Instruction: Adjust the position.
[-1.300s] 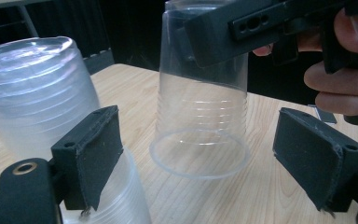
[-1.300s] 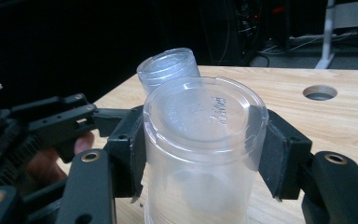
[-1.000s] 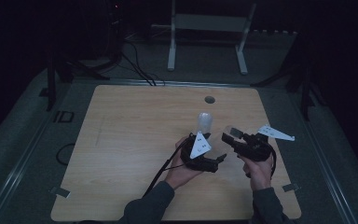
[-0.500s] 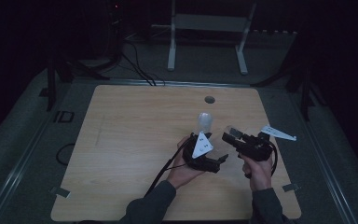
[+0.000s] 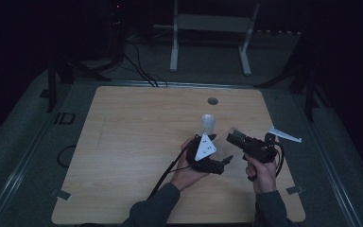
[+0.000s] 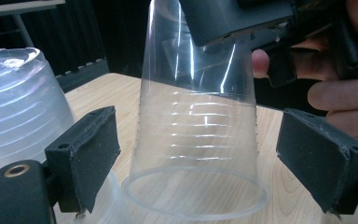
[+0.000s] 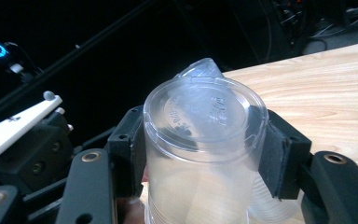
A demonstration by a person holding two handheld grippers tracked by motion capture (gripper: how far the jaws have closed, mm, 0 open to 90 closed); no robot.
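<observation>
Gripping the upside-down clear ribbed plastic cup (image 7: 204,154) near its closed base, the right gripper (image 7: 200,144) has both jaws clamped on it, mouth down above the pale wooden counter (image 5: 137,137). The left gripper (image 6: 200,158) is right at it, jaws open and straddling the cup's lower rim, axis upright between them. 1 stack of similar translucent cups (image 6: 21,116) stands beside.

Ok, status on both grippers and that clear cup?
Right gripper shut on clear cup, upside down. Left gripper open, jaws either side of it, not touching. Second cup close on the left.
</observation>
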